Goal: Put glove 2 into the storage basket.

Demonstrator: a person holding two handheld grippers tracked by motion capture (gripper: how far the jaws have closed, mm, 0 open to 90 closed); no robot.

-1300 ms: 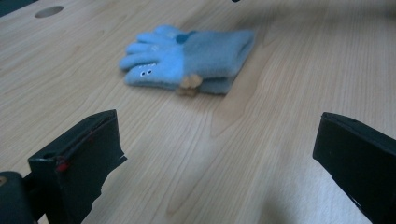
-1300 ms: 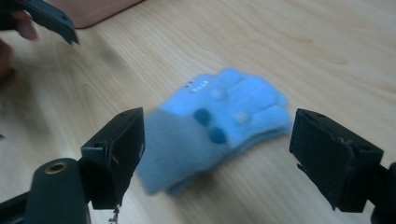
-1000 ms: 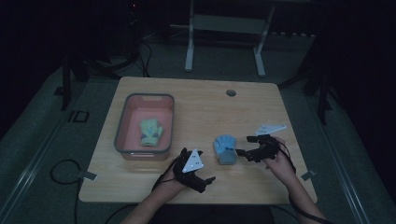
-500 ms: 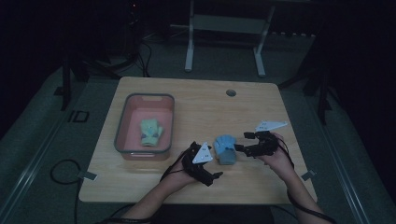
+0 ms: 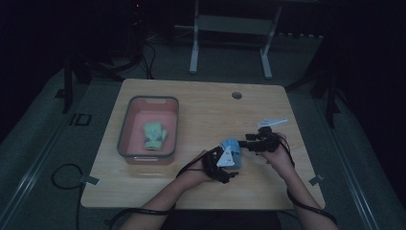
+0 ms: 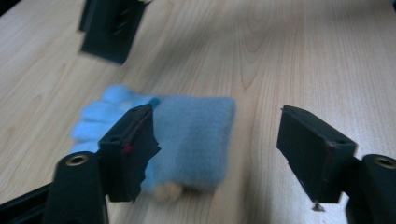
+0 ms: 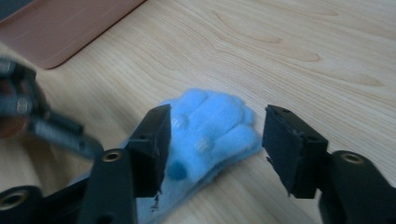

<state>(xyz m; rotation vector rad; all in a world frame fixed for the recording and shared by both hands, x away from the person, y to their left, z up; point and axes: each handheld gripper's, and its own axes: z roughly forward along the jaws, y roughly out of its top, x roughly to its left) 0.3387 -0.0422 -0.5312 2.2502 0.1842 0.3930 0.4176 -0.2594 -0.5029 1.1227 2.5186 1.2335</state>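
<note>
Both tongs closing in on the blue glove, grip not yet made.

You have the blue glove (image 5: 231,149) lying flat on the tabletop (image 5: 201,103), well right of the pink bin (image 5: 126,125) that holds a green glove (image 5: 154,134). Your left tongs (image 6: 219,154) straddle its cuff end and your right tongs (image 7: 212,144) straddle its fingers; both pairs have just been closing but stand part spread, with the glove between them and their pads not yet pressing it. By my reading this is the grasp step. Next, lower each pair until the fabric sits between the pads, then pinch both ends before you lift.
</note>
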